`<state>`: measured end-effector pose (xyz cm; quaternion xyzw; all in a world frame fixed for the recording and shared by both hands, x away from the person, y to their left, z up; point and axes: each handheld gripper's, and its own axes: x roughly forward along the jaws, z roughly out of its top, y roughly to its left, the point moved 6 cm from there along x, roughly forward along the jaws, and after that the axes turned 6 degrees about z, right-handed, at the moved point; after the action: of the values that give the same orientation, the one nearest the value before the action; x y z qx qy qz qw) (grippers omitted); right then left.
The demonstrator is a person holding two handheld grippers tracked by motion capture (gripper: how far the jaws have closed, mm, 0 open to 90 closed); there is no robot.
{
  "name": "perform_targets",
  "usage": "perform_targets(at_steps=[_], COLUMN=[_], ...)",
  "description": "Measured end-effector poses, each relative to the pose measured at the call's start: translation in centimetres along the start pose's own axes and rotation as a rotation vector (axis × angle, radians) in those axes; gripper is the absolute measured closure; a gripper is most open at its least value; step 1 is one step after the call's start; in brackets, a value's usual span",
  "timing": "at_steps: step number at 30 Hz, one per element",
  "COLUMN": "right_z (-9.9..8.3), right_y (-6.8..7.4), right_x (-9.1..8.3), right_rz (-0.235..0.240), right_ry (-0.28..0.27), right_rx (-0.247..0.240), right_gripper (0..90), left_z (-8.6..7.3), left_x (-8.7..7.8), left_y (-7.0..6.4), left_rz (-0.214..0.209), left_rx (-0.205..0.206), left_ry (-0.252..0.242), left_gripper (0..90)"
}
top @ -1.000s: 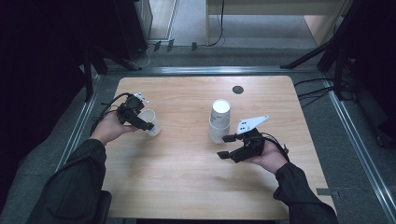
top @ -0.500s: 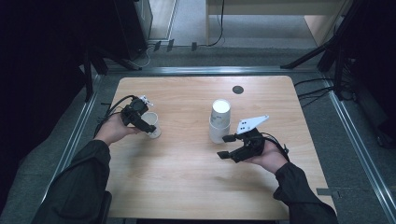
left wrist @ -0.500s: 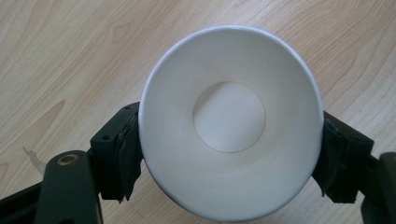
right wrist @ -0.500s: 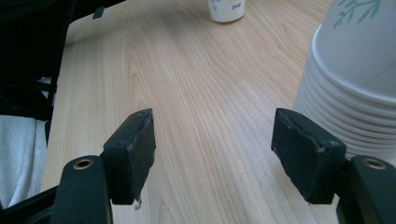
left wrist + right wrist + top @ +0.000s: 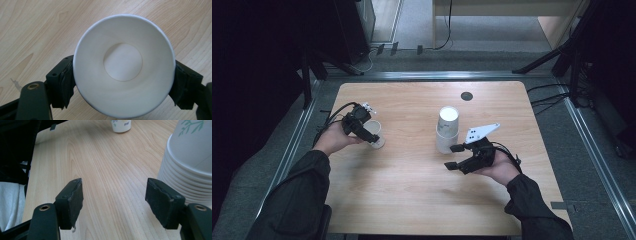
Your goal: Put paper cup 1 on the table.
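A white paper cup (image 5: 375,135) stands mouth up at the table's left side, and my left gripper (image 5: 368,133) is shut on it from the left. The left gripper view looks straight down into the cup (image 5: 123,65), with a black pad (image 5: 65,83) pressed to each side of its wall. A stack of upturned white paper cups (image 5: 447,131) with a green print stands in the middle. My right gripper (image 5: 455,156) rests open just in front of the stack, with nothing between its fingers. Its own view has the right gripper (image 5: 117,195) over bare wood, the stack (image 5: 190,167) at its right jaw and the single cup (image 5: 121,125) far off.
The wooden table (image 5: 412,195) has a small black round cap (image 5: 467,96) near its far edge. A metal frame (image 5: 312,125) runs around the table, with dark stands and cables on the floor beyond. A grey three-cornered plate (image 5: 481,132) tops the right gripper.
The left hand has shifted a little toward the near side with the cup in its jaws. The right gripper and the stack have not moved.
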<state>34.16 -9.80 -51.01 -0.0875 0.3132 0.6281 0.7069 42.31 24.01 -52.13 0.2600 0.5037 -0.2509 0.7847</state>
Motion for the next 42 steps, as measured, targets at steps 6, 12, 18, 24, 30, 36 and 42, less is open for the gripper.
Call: perform_targets(at_steps=[6,12,18,24,30,36,42], right_z=[0.0,0.0,0.1,0.1,0.1,0.1,0.1], right_y=[0.0,-0.1,-0.1,-0.2,-0.2,-0.2,-0.2], right_x=[0.0,-0.1,-0.1,-0.1,-0.1,-0.2,-0.3], right_rz=[0.003,-0.002,-0.002,-0.007,-0.006,-0.006,-0.003], right_ry=[-0.001,-0.002,-0.004,-0.006,-0.008,-0.007,-0.004], right_rx=[0.001,0.000,0.002,-0.002,0.000,0.002,0.002], right_gripper=[30.8,30.9,31.1,31.3,31.3,31.3,32.1], left_z=[0.1,0.1,0.0,0.0,0.1,-0.1,-0.3], left_x=[0.0,0.0,0.0,-0.3,-0.9,-1.9,-3.6], left_y=[-0.1,-0.1,-0.2,0.0,0.3,0.3,0.2], left_rz=[-0.006,-0.016,-0.036,-0.042,-0.059,-0.079,-0.082], left_rx=[-0.008,-0.019,-0.035,-0.046,-0.082,-0.098,-0.097], left_ry=[0.000,0.006,0.012,-0.004,-0.028,-0.057,-0.106], left_gripper=[17.4,13.5,10.7,9.0,3.1,3.1,3.2])
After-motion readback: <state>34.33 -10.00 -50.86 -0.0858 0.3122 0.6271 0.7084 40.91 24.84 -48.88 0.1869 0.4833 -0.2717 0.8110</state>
